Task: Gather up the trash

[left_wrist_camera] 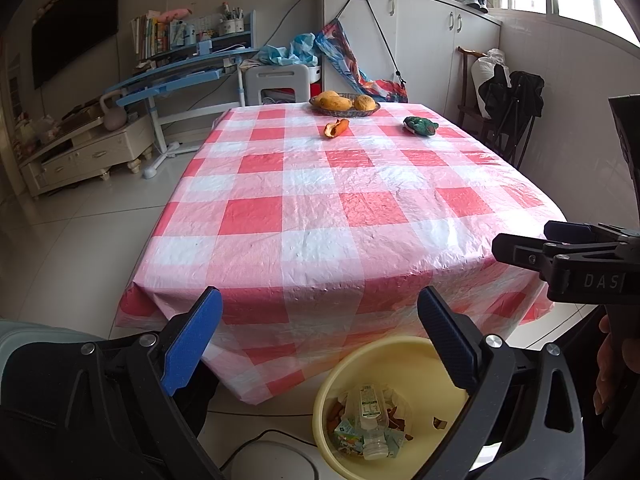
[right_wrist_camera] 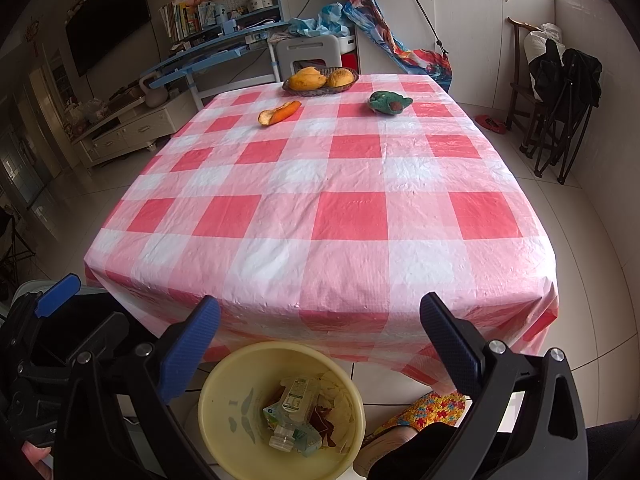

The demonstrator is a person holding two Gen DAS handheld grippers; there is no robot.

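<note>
An orange peel (left_wrist_camera: 336,127) (right_wrist_camera: 279,112) and a crumpled green wrapper (left_wrist_camera: 420,125) (right_wrist_camera: 390,102) lie at the far end of the red-and-white checked table (left_wrist_camera: 312,200) (right_wrist_camera: 320,200). On the floor at the near edge stands a yellow bin (left_wrist_camera: 380,360) (right_wrist_camera: 232,392) holding a plastic bottle (left_wrist_camera: 370,416) (right_wrist_camera: 294,408), cartons and peels. My left gripper (left_wrist_camera: 320,336) hovers open above the bin, nothing between its blue pads. My right gripper (right_wrist_camera: 320,340) is also open and empty over the bin. It shows from the side in the left wrist view, at the right (left_wrist_camera: 560,256).
A basket of yellow-orange fruit (left_wrist_camera: 344,104) (right_wrist_camera: 320,78) sits at the table's far edge. Behind it are a white chair (right_wrist_camera: 308,56), a blue desk (left_wrist_camera: 180,76) and cabinets. Folded dark chairs (right_wrist_camera: 560,92) stand at right. A foot in a colourful slipper (right_wrist_camera: 424,408) is beside the bin.
</note>
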